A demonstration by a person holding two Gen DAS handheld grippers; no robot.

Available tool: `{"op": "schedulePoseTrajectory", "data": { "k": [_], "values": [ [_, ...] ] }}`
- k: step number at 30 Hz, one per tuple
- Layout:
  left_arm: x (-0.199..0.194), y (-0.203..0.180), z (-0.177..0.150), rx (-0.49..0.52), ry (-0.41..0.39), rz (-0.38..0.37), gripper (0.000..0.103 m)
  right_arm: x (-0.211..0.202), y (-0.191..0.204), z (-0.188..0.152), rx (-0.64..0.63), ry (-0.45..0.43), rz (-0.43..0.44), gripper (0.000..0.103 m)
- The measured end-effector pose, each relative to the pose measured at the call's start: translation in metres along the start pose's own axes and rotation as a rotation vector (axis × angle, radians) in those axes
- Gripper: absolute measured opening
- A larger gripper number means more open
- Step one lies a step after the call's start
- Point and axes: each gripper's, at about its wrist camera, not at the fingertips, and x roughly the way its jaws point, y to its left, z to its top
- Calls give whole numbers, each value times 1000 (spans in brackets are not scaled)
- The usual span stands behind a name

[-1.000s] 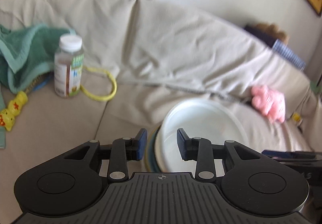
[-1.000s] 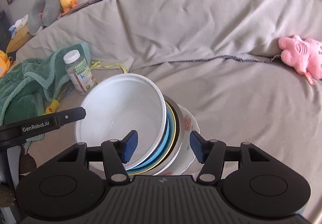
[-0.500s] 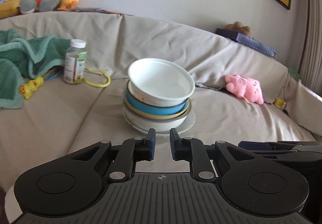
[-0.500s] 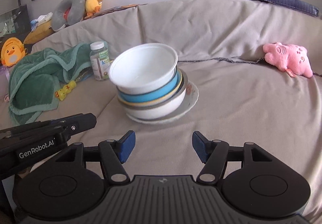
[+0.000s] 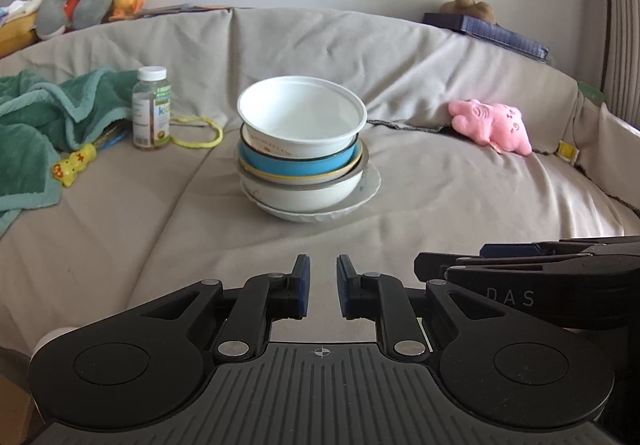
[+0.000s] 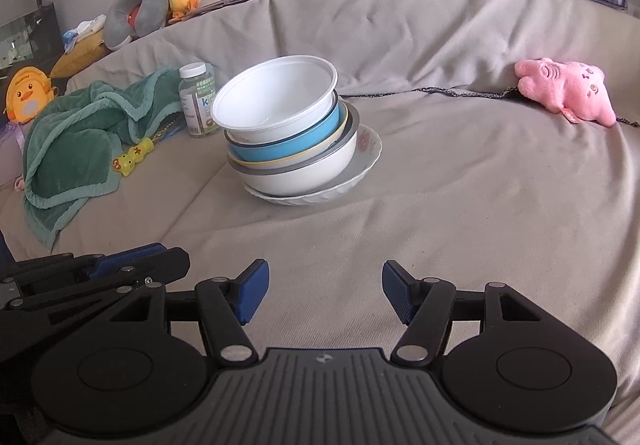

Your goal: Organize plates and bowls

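A stack of dishes stands on the beige sofa seat: a white plastic bowl (image 5: 302, 113) (image 6: 276, 97) on top, a blue bowl (image 5: 296, 163) (image 6: 288, 143) under it, a larger white bowl (image 5: 300, 195) (image 6: 304, 175), and a white floral plate (image 5: 370, 181) (image 6: 366, 147) at the bottom. The top bowl leans to the left in the right wrist view. My left gripper (image 5: 322, 285) is nearly shut and empty, well in front of the stack. My right gripper (image 6: 323, 291) is open and empty, also in front of the stack.
A vitamin bottle (image 5: 151, 109) (image 6: 197, 101), a yellow cord loop (image 5: 198, 133), a green towel (image 5: 36, 125) (image 6: 88, 137) and a small yellow toy (image 5: 72, 167) lie left of the stack. A pink plush (image 5: 490, 125) (image 6: 564, 91) lies to the right.
Both grippers have pulled back from the stack, which now looks smaller and farther away. The left gripper's jaws have narrowed since one second ago. The stack has not moved.
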Motion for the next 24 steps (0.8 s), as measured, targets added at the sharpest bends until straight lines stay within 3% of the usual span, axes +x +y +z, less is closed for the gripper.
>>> {"op": "schedulePoseTrajectory", "data": {
  "k": [24],
  "values": [
    [4, -3, 1, 1, 13, 2, 17, 5, -3, 1, 6, 28, 1, 64]
  ]
}}
